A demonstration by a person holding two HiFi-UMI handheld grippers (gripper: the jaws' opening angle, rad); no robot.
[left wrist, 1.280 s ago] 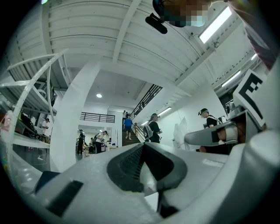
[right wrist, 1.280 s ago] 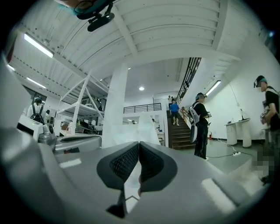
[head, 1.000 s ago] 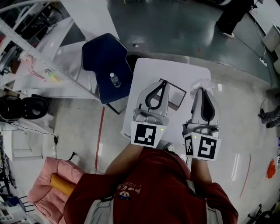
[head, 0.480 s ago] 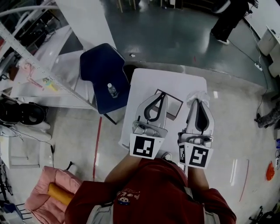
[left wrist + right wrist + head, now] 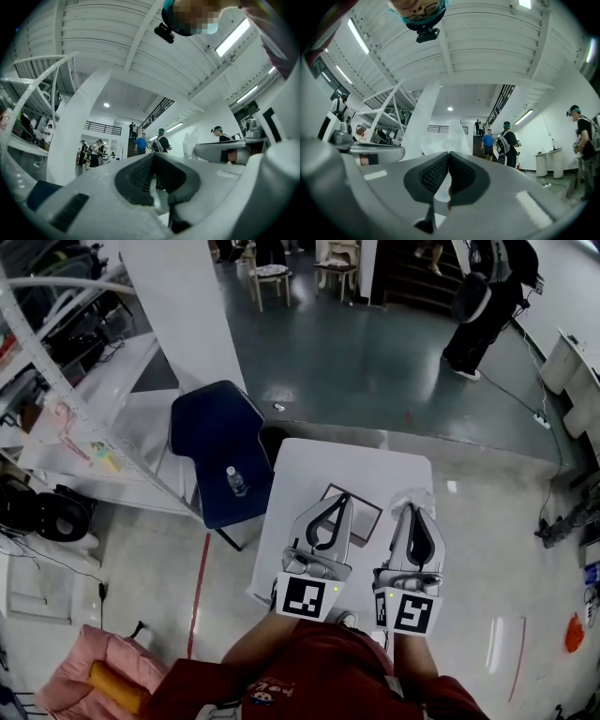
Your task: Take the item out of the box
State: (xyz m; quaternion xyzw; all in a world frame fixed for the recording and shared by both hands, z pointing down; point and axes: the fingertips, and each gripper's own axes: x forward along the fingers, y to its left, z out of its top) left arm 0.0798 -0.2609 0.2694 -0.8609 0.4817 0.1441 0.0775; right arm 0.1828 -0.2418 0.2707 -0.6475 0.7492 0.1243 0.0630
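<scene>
An open, flat, dark-rimmed box [image 5: 364,515] lies on a small white table [image 5: 319,470]. My left gripper [image 5: 342,497] is shut with nothing in it, and its tips hang over the box's left part. In the left gripper view the left gripper [image 5: 153,155] points out into the hall. My right gripper [image 5: 413,510] is to the right of the box, shut on a crumpled white item [image 5: 412,495]. In the right gripper view the white item [image 5: 453,133] stands up past the tips of the right gripper [image 5: 449,153].
A dark blue chair [image 5: 220,446] with a small bottle [image 5: 234,481] on its seat stands left of the table. A white pillar [image 5: 183,306] and shelving are at the left. A person [image 5: 483,306] stands far back right, and several people [image 5: 497,140] are by the stairs.
The view has drawn back, so the table looks smaller and more of the hall floor shows. Both grippers stay shut, and the right one still holds the white item.
</scene>
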